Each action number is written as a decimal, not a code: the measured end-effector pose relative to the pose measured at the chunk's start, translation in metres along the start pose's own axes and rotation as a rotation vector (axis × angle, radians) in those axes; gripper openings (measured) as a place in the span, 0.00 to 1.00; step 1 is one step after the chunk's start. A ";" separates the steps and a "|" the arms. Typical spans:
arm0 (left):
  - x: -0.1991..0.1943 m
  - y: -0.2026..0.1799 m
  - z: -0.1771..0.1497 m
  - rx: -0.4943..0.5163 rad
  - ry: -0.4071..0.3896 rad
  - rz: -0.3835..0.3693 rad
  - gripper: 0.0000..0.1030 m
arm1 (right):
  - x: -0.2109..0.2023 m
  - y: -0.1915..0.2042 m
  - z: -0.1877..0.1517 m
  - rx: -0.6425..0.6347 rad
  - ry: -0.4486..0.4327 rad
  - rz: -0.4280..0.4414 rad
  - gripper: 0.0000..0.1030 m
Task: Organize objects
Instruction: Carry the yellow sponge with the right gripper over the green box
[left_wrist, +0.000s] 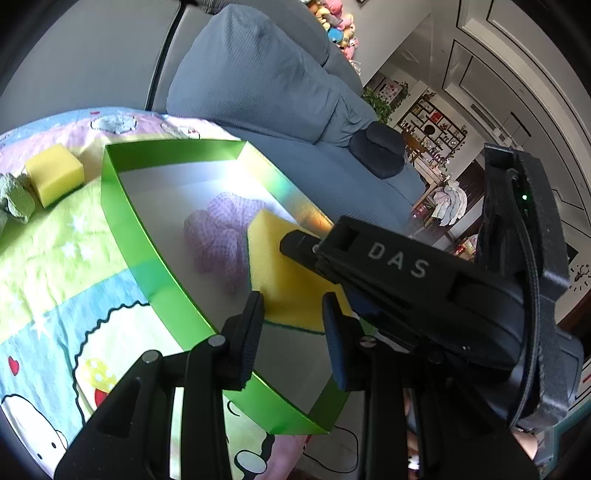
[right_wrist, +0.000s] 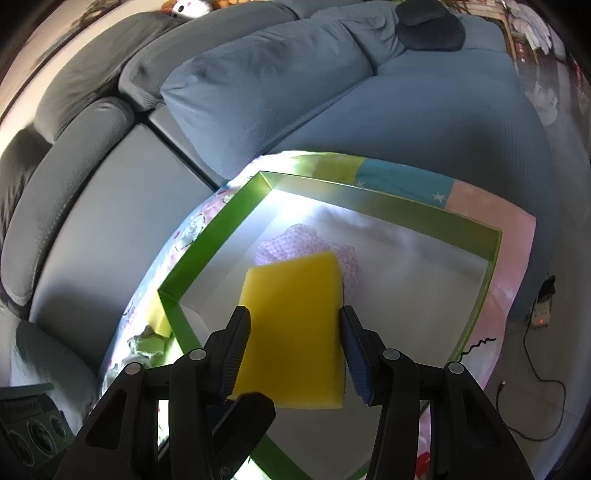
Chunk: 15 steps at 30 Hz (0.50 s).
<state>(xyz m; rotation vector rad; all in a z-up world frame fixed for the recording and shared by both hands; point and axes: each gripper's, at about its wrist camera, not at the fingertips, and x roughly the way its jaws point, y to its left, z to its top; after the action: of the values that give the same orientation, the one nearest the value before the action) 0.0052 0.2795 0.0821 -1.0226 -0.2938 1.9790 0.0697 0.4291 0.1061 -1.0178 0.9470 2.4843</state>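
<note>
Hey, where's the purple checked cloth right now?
The purple checked cloth lies bunched on the floor of the green box, mid-frame in both wrist views, just beyond the yellow sponge that the right gripper holds over it.

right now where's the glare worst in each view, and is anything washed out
Left wrist view: the glare sits on the green tray's far inner floor, fading the purple cloth, with a rainbow sheen on the far wall. Right wrist view: the same far corner blows out white above the cloth; the yellow sponge in the right claw stays crisp; sofa edges curve.
</note>
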 end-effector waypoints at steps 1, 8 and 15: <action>0.002 0.000 -0.001 -0.003 0.009 0.003 0.29 | 0.003 -0.002 0.000 0.006 0.002 -0.004 0.51; 0.004 0.004 -0.005 -0.010 0.006 0.019 0.29 | 0.014 -0.002 0.000 -0.006 0.016 -0.014 0.51; -0.001 0.003 -0.009 -0.019 0.000 0.022 0.31 | 0.014 -0.001 -0.001 -0.007 0.022 -0.010 0.51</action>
<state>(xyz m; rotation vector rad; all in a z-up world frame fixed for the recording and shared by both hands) 0.0109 0.2757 0.0749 -1.0416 -0.3030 1.9999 0.0610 0.4294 0.0952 -1.0519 0.9381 2.4749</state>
